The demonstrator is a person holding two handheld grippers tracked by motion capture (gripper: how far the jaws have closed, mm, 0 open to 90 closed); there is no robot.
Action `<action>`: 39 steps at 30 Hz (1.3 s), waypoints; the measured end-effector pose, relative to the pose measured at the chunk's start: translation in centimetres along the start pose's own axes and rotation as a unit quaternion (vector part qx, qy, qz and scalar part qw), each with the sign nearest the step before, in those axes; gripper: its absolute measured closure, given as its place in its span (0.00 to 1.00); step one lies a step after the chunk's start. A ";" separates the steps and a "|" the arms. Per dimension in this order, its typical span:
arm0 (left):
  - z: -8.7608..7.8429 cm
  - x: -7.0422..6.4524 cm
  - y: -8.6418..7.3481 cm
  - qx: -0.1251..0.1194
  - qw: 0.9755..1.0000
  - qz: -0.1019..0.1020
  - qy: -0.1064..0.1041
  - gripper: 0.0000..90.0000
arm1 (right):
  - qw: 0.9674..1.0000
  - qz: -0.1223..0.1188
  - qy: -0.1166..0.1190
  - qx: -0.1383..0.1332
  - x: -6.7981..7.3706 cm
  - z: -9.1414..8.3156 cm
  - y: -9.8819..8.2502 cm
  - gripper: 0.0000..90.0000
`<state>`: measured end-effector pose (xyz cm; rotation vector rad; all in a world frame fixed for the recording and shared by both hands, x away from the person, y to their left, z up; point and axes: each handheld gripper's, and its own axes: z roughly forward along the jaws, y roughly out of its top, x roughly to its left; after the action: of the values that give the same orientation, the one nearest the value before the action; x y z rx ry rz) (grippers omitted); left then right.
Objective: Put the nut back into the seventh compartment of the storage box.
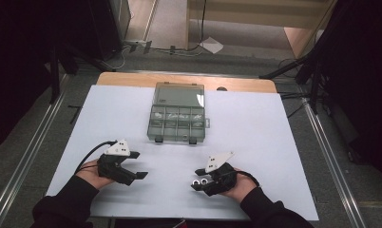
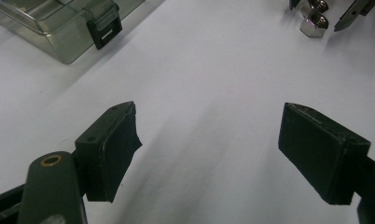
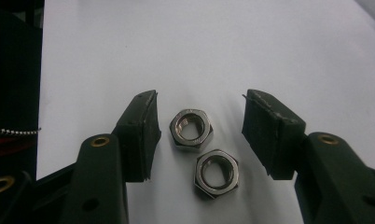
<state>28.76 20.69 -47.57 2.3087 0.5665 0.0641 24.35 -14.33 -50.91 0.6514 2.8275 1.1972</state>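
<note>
Two shiny steel hex nuts (image 3: 191, 129) (image 3: 217, 172) lie flat on the white table sheet, touching each other. My right gripper (image 3: 199, 121) is lowered around them, jaws open, with a gap between each pad and the nuts. In the high view the nuts (image 1: 200, 181) sit at the right gripper (image 1: 198, 184), near the front edge. My left gripper (image 1: 140, 165) rests open at the front left with nothing between its jaws. The left gripper view shows its own jaws (image 2: 209, 140) wide apart over bare sheet and the nuts (image 2: 315, 21) far off.
A clear plastic compartment box (image 1: 178, 114) with its lid raised stands at the middle back of the white sheet (image 1: 255, 123); its latch corner (image 2: 104, 25) is in the left gripper view. Dark stands and cables surround the table.
</note>
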 end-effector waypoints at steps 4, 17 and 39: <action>0.0 0.0 0.0 0.000 1.000 0.000 -0.001 0.22 | 1.000 -0.008 0.000 0.005 0.1 0.2 0.0 0.56; 0.0 0.0 0.0 0.003 1.000 0.002 -0.001 0.22 | 0.999 -0.031 -0.010 0.010 0.5 0.5 -0.1 0.70; 0.0 0.0 0.0 0.009 1.000 0.003 0.000 0.22 | 1.000 -0.004 0.003 0.024 0.0 0.5 0.4 0.78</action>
<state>28.83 20.65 -47.58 2.3281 0.5616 0.0629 24.58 -13.78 -50.98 0.6377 2.8703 1.1348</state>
